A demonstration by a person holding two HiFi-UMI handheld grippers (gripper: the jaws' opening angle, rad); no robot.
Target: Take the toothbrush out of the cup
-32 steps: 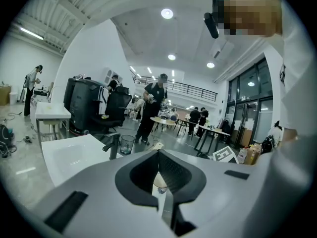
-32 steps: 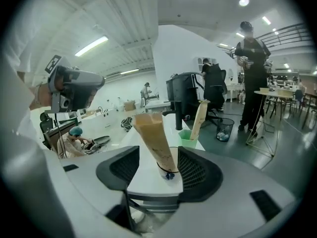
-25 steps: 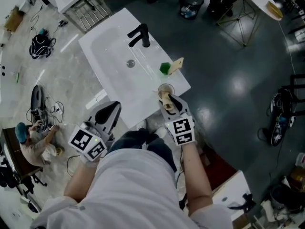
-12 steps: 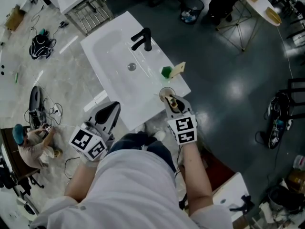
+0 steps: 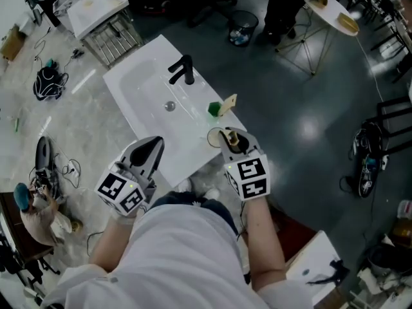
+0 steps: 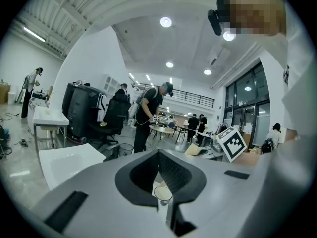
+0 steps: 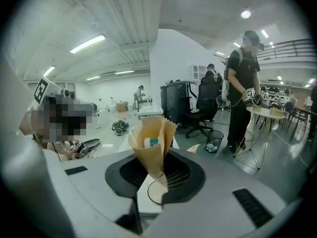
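Note:
A clear cup (image 5: 214, 136) stands at the near right corner of the white sink (image 5: 138, 82). Just above it my right gripper (image 5: 232, 140) holds the toothbrush (image 5: 226, 138), which is wrapped in a tan paper sleeve. In the right gripper view the sleeve (image 7: 151, 148) stands upright between the closing jaws, pinched near its lower end, with the cup (image 7: 157, 192) below. My left gripper (image 5: 149, 148) hangs shut and empty at the sink's near left edge. Past its closed tips (image 6: 159, 175) in the left gripper view I see the cup (image 6: 162, 194).
A black faucet (image 5: 181, 69) and a drain (image 5: 169, 106) sit in the basin. A green block with a tan card (image 5: 219, 107) lies behind the cup. A waste bin (image 5: 242, 26) and a round folding table (image 5: 322, 11) stand beyond; a person (image 5: 35, 208) sits on the floor at left.
My right gripper's jaws have closed on the wrapped toothbrush and lifted it up over the cup. The left gripper has risen slightly and stays shut.

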